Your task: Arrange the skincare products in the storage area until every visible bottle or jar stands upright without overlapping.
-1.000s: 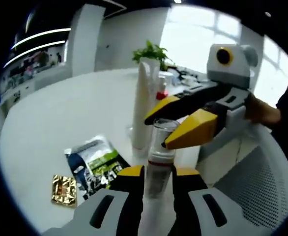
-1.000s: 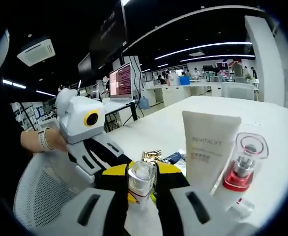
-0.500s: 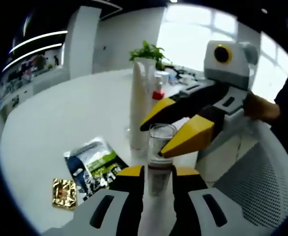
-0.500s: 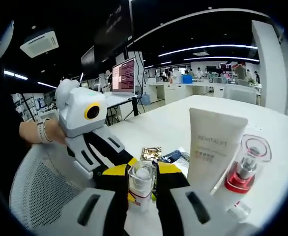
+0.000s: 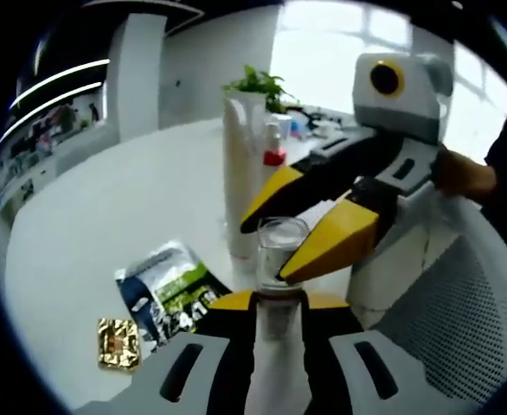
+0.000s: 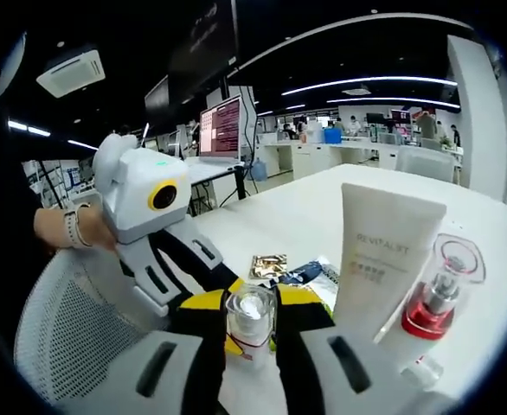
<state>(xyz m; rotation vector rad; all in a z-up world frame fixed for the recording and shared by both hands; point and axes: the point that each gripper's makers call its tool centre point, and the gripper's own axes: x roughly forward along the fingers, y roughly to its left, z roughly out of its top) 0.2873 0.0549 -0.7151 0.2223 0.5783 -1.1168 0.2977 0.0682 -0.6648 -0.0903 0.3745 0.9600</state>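
Observation:
A small clear bottle (image 5: pixel 279 259) with a clear cap is held off the white table (image 5: pixel 106 207), upright between both grippers. My left gripper (image 5: pixel 278 304) is shut on its lower body. My right gripper (image 5: pixel 266 251) comes in from the right, its yellow jaws closed around the cap. In the right gripper view the same bottle (image 6: pixel 250 322) sits between my right gripper (image 6: pixel 250 304), and the left gripper's white body (image 6: pixel 145 203) reaches in from the left. A white tube (image 6: pixel 388 255) stands on its cap beside a red-based clear bottle (image 6: pixel 439 298), both upright.
A green and blue packet (image 5: pixel 167 290) and a gold sachet (image 5: pixel 119 341) lie flat on the table. A potted plant (image 5: pixel 258 86) stands behind the tube (image 5: pixel 239 173). A white mesh chair (image 5: pixel 444 320) is at the table edge. Office desks fill the background.
Both views have drifted slightly. The bottle sits a little lower between my left jaws, and the right gripper looms closer. Both grips stay the same.

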